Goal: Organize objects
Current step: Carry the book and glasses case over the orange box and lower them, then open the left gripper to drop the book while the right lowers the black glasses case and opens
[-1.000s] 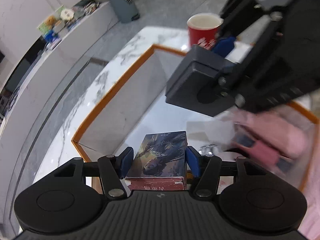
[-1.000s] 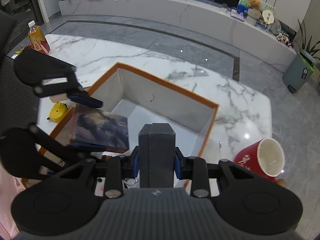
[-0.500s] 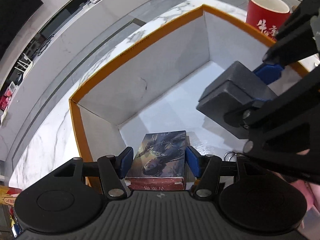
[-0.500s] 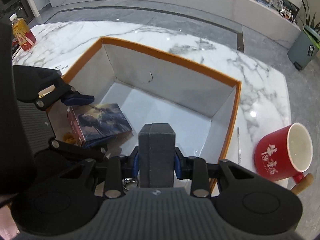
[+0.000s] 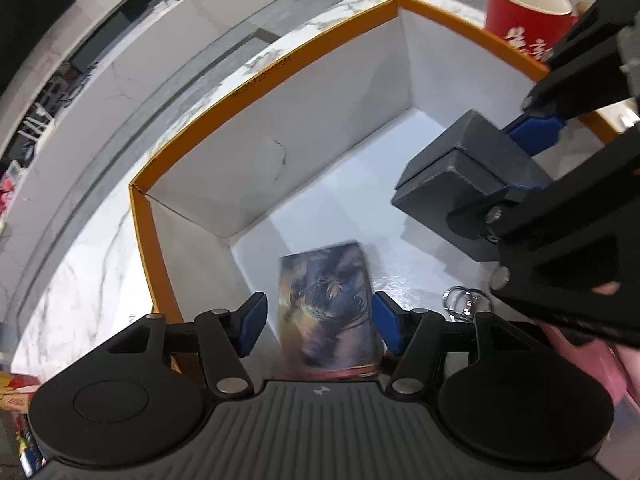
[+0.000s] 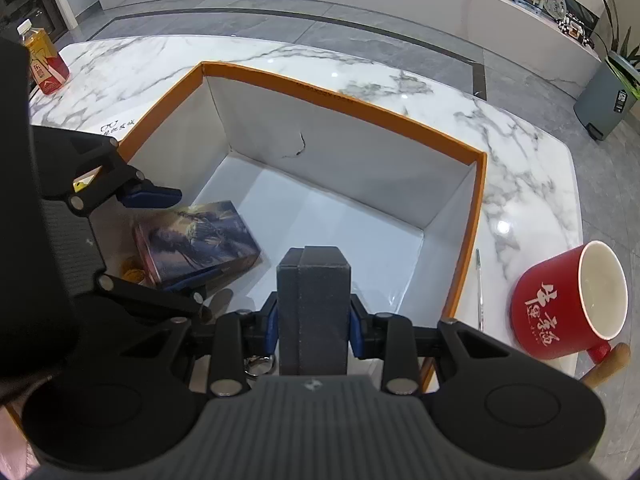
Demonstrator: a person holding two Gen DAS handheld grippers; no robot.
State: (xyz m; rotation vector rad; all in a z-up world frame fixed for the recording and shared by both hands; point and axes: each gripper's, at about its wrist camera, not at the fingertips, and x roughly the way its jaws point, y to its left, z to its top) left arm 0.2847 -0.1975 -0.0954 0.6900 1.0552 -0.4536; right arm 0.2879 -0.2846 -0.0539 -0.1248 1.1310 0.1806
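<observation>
A large orange-rimmed box (image 5: 280, 64) with white walls stands on the marble table; it also shows in the right wrist view (image 6: 360, 100). A printed card box (image 5: 328, 304) lies on its floor near the left wall, blurred, and shows in the right wrist view (image 6: 196, 236). My left gripper (image 5: 318, 326) is open, its blue pads apart on either side of the card box. My right gripper (image 6: 312, 324) is shut on a dark grey case (image 6: 314, 300) and holds it above the box floor; the case also shows in the left wrist view (image 5: 468, 184).
A red mug (image 6: 572, 304) stands right of the box, with a thin rod (image 6: 480, 288) beside it. A tea bottle (image 6: 42, 62) stands at the far left of the table. A key ring (image 5: 464, 300) lies in the box. A grey bin (image 6: 604, 100) stands on the floor.
My left gripper has opened and let the card box drop onto the box floor. Both grippers have moved lower into the box. The right gripper still holds the grey case.
</observation>
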